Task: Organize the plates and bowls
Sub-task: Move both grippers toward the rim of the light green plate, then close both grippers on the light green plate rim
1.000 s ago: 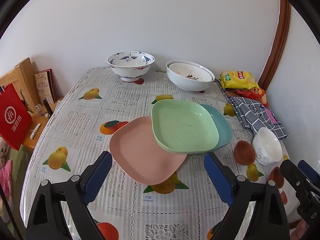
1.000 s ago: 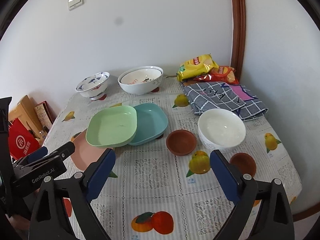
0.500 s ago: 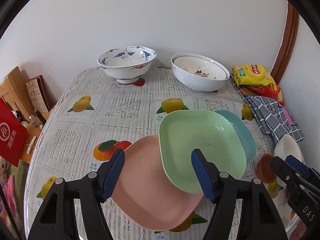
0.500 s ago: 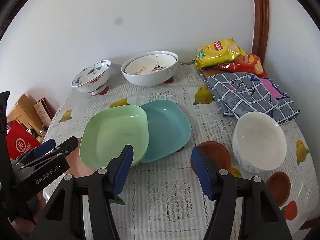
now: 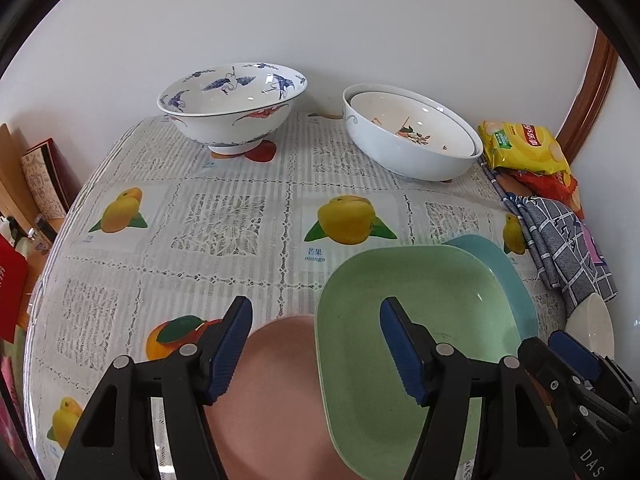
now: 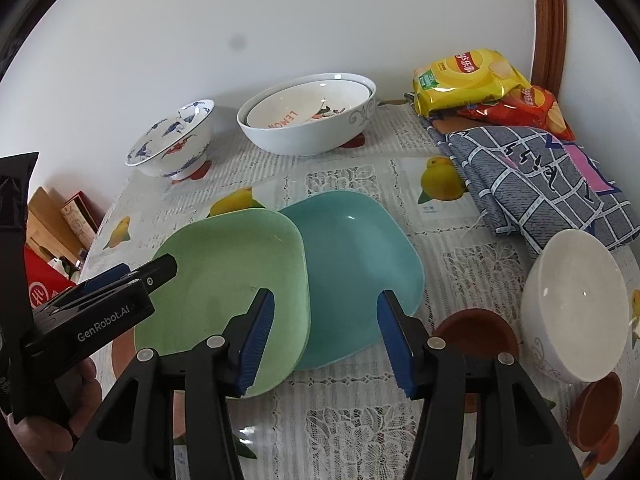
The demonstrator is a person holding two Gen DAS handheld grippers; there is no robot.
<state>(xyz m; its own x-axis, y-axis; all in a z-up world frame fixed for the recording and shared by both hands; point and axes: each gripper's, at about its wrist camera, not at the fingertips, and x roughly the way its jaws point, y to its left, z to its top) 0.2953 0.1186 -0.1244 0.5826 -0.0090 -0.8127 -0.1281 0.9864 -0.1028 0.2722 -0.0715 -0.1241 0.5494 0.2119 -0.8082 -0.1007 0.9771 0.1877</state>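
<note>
A table (image 5: 240, 216) under a fruit-printed lace-pattern cloth stands against a plain white wall, with a brown wooden door frame (image 6: 548, 20) at its far right corner. Taking the green plate (image 6: 228, 272) as landmark: it overlaps the teal plate (image 6: 356, 264) on its right and lies on the pink plate (image 5: 272, 392) to its left. Behind it, by the wall, stand a blue-patterned bowl (image 5: 232, 108) and two nested white bowls (image 6: 308, 120). Farther right lie snack bags (image 6: 468, 80), a checked cloth (image 6: 536, 176), a white bowl (image 6: 576, 304) and small brown dishes (image 6: 476, 328).

The left gripper (image 5: 316, 348) hangs over the green plate's left edge and the right gripper (image 6: 326, 336) over its seam with the teal plate; both sets of jaws are closing with nothing pressed between the pads.

The pink plate is mostly hidden by the green plate and gripper arms, and the bottom edge cuts it off.
</note>
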